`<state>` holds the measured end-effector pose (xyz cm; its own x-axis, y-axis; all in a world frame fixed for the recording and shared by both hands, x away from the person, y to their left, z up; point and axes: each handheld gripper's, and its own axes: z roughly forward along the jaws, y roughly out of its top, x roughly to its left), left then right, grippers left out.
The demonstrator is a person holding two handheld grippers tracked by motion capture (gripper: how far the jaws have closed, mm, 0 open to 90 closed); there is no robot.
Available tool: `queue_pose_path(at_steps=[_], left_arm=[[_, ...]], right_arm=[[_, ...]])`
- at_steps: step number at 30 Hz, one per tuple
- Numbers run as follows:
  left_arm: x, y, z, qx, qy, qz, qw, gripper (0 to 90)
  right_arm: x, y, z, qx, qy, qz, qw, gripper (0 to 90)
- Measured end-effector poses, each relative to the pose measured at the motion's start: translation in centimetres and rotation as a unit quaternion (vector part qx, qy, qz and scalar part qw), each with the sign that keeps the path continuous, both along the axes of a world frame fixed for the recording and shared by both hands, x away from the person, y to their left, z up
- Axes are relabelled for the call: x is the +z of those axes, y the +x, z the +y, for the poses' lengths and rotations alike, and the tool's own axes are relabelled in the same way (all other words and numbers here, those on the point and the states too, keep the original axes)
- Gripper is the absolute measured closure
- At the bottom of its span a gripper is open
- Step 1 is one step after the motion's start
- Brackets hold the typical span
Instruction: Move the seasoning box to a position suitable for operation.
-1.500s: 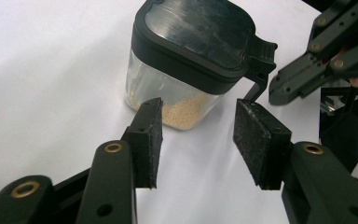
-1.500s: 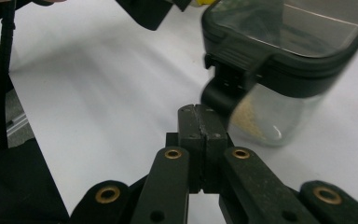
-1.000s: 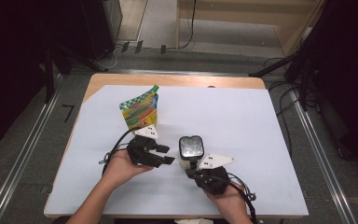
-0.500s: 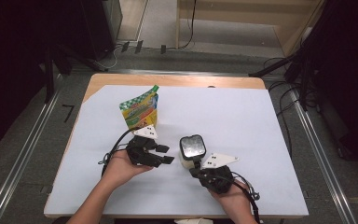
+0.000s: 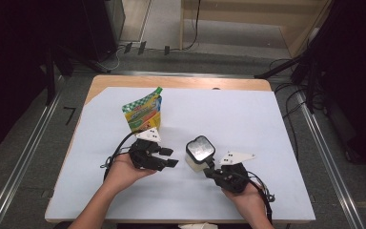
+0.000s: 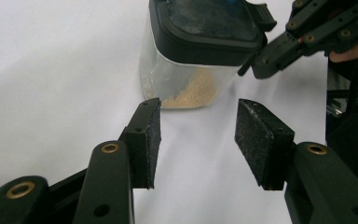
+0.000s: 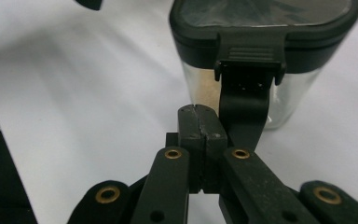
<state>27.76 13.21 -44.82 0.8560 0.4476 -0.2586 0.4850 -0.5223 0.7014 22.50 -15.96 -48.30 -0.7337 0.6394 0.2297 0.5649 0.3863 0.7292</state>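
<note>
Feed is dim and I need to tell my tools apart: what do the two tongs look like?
Both tongs are black, with brass-coloured rivets and rough dark pads. The left tongs and the right tongs each carry a pale three-cornered plate with small black marks and trail a black cable. Forearms are sleeveless.

A lab-style recording bay: a wooden table (image 5: pixel 171 82) under a white sheet (image 5: pixel 248 119) stands on grey flooring between metal floor rails (image 5: pixel 26 143), with dark curtains (image 5: pixel 14 57) and loose cables (image 5: pixel 286 90) around it.

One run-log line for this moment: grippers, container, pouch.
left gripper: open, jaws toward container, nothing between | right gripper: shut, at lid latch | container: upright, lid on, powder at bottom | pouch: standing, untouched
</note>
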Motion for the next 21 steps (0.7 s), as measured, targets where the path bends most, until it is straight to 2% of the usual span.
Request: queue_pose_path(at_steps=[14,21], left_arm=[[-0.1,0.0,-0.2,-0.003,0.006,0.001,1.0,51.1],[-0.3,0.0,-0.5,-0.007,0.004,0.003,1.0,50.8]], right_arm=[[0.1,1.5,-2.0,-0.038,0.006,0.016,0.9991,90.0],[0.1,2.0,-2.7,-0.044,0.008,0.017,0.9988,90.0]])
